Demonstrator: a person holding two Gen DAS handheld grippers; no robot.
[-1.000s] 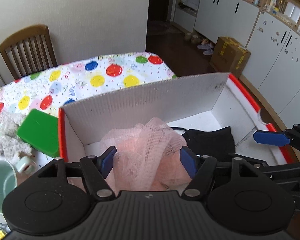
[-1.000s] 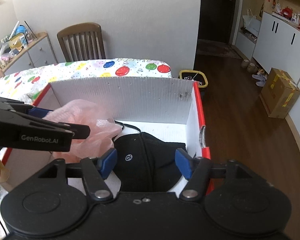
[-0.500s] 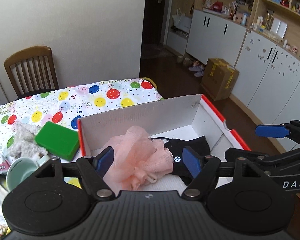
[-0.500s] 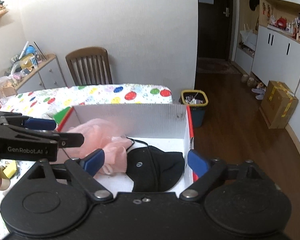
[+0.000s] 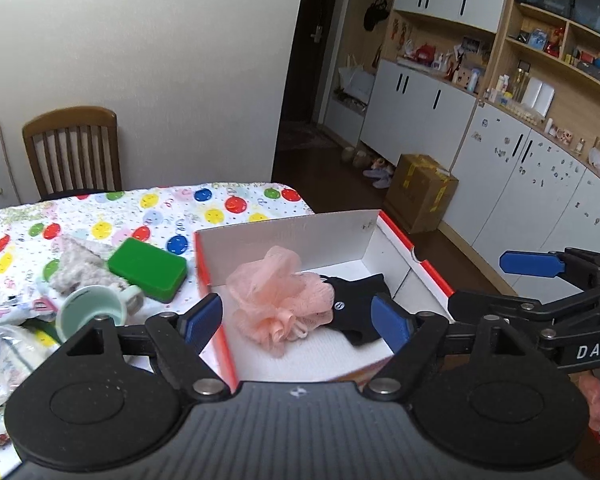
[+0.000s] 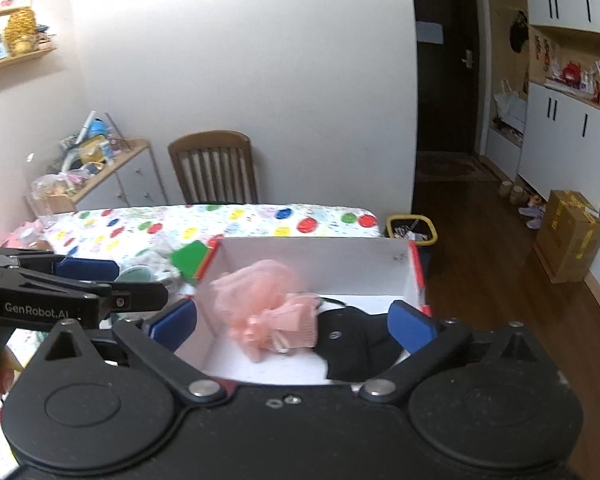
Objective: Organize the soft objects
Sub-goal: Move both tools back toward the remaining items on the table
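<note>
L wrist view: left tool [image 5: 296, 316] spread, nothing between pads; jaws just been opening, both soft items lying clear below. Pink mesh pouf [image 5: 278, 294] and black cloth item [image 5: 358, 300] resting inside white box [image 5: 284, 236], pouf toward box's left wall, black item touching it on the right side. Both look placed. Next soft candidate, judged: grey fuzzy item [image 5: 78, 268] on worktop [image 5: 100, 216], outside box, left of box and left-forward of left tool; long axis unclear, partly hidden. Left tool the nearer one. Obstructions: green block [image 5: 148, 268] lying on/against fuzzy item's right edge, mint mug [image 5: 94, 312] just in front of it, box's left wall between tool and target. Approach prob. from above, clear of wall and mug. Right tool [image 5: 532, 266] visible at right edge.

R wrist view: right tool [image 6: 292, 324] spread wide, empty; jaws just been opening, black cloth item [image 6: 360, 340] below, not pinched. Pouf [image 6: 268, 304] left of it in box [image 6: 312, 264]. Left tool [image 6: 86, 270] at left, over the worktop clutter side. Green block [image 6: 190, 258] just beyond box's left corner; fuzzy item mostly hidden here. Right tool on far side of box from remaining items, so less suited.
</note>
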